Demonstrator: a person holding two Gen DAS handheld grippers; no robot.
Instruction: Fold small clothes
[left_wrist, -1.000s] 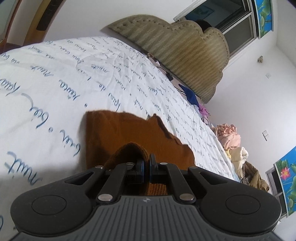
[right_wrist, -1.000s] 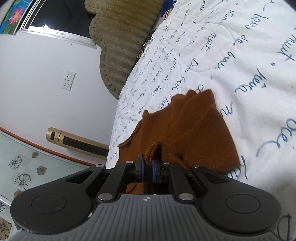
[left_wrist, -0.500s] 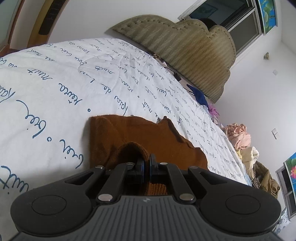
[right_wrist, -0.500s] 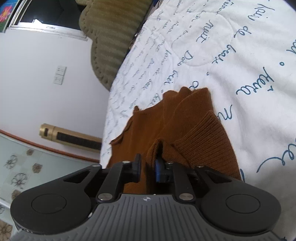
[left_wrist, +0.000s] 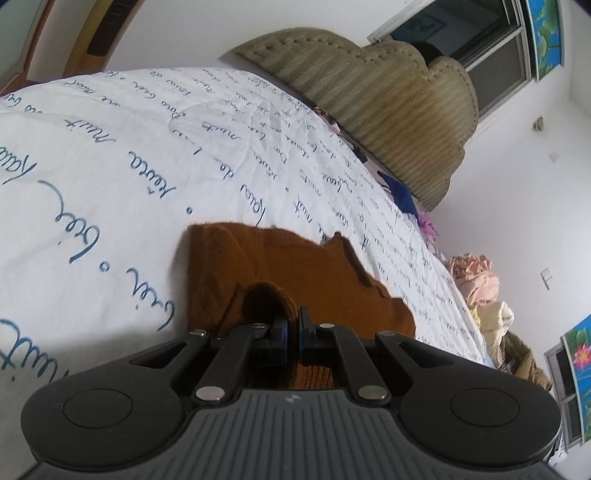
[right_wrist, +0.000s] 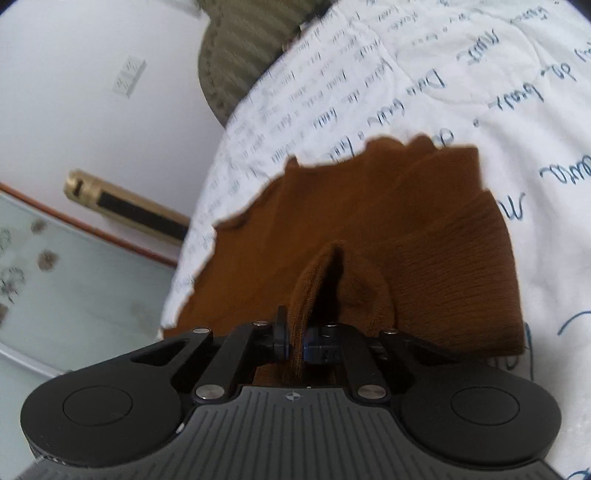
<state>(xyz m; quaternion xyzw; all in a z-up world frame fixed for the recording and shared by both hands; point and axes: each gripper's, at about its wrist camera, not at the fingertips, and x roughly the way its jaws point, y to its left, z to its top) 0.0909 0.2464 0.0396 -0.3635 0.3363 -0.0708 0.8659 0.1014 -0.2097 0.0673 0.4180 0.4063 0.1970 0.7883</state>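
A small brown knit garment (left_wrist: 295, 273) lies on the white bedspread (left_wrist: 110, 177) with blue handwriting print. In the left wrist view my left gripper (left_wrist: 292, 328) is shut on a raised ribbed edge of the garment at its near side. In the right wrist view the same brown garment (right_wrist: 388, 221) spreads ahead, partly folded, with a ribbed band on the right. My right gripper (right_wrist: 294, 341) has a pinched-up fold of the knit between its pads, and its jaws are closing on it.
A padded olive headboard (left_wrist: 388, 103) stands at the far end of the bed. A pile of pink, cream and tan clothes (left_wrist: 484, 291) sits at the bed's right edge, with a blue cloth (left_wrist: 400, 195) near the headboard. A gold cylinder (right_wrist: 125, 206) lies by the wall.
The right gripper loosened on the brown fold half a second ago, then closed on it again, and its view shifted and rolled. The left gripper kept its grip and barely moved.
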